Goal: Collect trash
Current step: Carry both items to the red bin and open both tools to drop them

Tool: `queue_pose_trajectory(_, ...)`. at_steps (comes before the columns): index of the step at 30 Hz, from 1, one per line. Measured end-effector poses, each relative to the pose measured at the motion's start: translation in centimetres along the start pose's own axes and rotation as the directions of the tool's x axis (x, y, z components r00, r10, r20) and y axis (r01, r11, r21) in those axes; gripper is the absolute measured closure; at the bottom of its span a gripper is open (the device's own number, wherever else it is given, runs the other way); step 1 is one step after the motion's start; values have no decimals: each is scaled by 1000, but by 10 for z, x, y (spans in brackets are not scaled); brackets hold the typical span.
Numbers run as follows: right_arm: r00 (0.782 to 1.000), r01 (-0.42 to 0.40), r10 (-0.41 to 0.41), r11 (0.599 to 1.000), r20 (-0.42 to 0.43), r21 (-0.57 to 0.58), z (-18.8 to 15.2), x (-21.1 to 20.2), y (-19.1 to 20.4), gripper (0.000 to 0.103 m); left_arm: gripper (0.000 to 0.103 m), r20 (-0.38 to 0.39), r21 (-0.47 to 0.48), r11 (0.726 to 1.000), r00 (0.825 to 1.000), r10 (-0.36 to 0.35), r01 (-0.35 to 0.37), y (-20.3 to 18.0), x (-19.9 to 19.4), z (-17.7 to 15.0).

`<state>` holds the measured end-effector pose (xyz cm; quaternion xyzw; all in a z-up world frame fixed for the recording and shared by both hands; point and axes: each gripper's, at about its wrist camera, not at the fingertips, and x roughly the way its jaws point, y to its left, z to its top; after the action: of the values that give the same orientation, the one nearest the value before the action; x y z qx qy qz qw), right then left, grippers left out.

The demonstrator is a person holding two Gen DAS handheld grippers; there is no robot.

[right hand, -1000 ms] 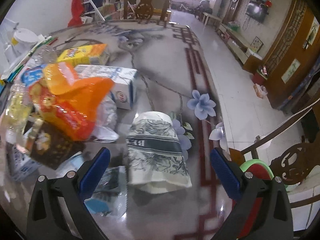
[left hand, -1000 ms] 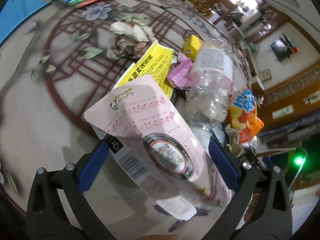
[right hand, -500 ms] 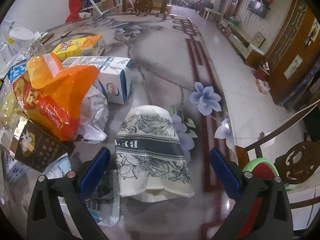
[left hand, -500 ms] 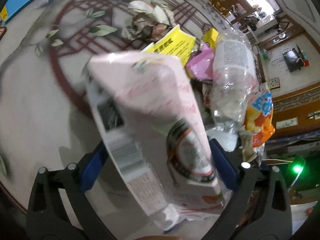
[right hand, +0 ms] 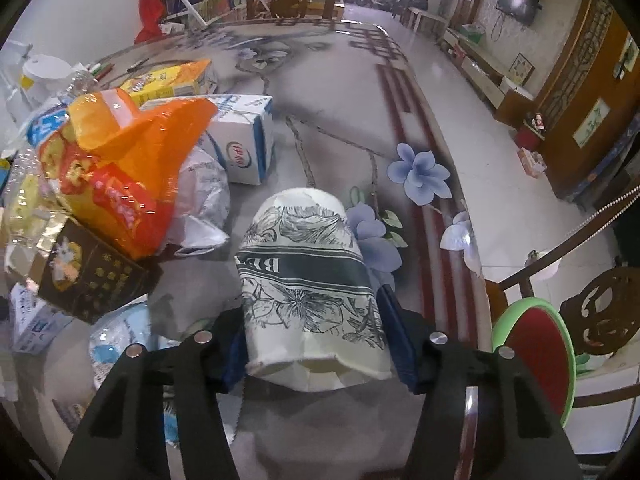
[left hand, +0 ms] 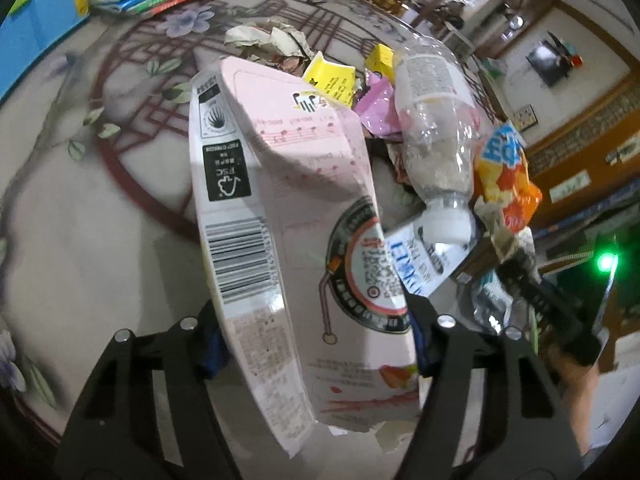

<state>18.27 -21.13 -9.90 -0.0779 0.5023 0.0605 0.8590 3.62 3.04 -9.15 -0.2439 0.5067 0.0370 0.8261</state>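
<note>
So both grabs look done at this point. 1 second ago the left gripper (left hand: 316, 340) had its jaws wide apart around the pink carton (left hand: 296, 216), which was lying flat on the table (left hand: 80, 208). Now they're squeezed onto the carton's lower end and it's tipped up off the surface, standing tall in front of the clear plastic bottle (left hand: 434, 128) and the rest of the trash pile.

Same story on the right: the right gripper (right hand: 316, 344) was open around the floral paper cup (right hand: 308, 280) half a second back, and now it's pinched on the cup near the rim (the rim looks a bit crushed).

My guess is 2 pieces are secured and next is carrying them to a bin, though I can't see one anywhere.
</note>
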Motion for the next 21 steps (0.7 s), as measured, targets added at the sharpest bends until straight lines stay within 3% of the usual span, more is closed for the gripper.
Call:
queue_pose_trajectory(9, 996, -52, 46, 996, 82, 78, -11, -42, -4, 48, 39, 98, 141, 989, 995, 30, -43, -11, -32, 1)
queue_pose_trajectory(13, 989, -80, 68, 993, 134, 85, -14, -66, 0, 48, 39, 148, 226, 973, 989, 9, -43, -29, -52, 5)
queue_pose_trajectory(19, 977, -84, 58, 989, 205, 120, -19, -99, -17, 48, 39, 128, 340, 939, 987, -94, 45, -70, -56, 9)
queue_pose_trajectory(21, 974, -75, 42, 987, 224, 141, -23, -110, -32, 48, 39, 96, 366, 923, 982, -160, 115, -89, -50, 10)
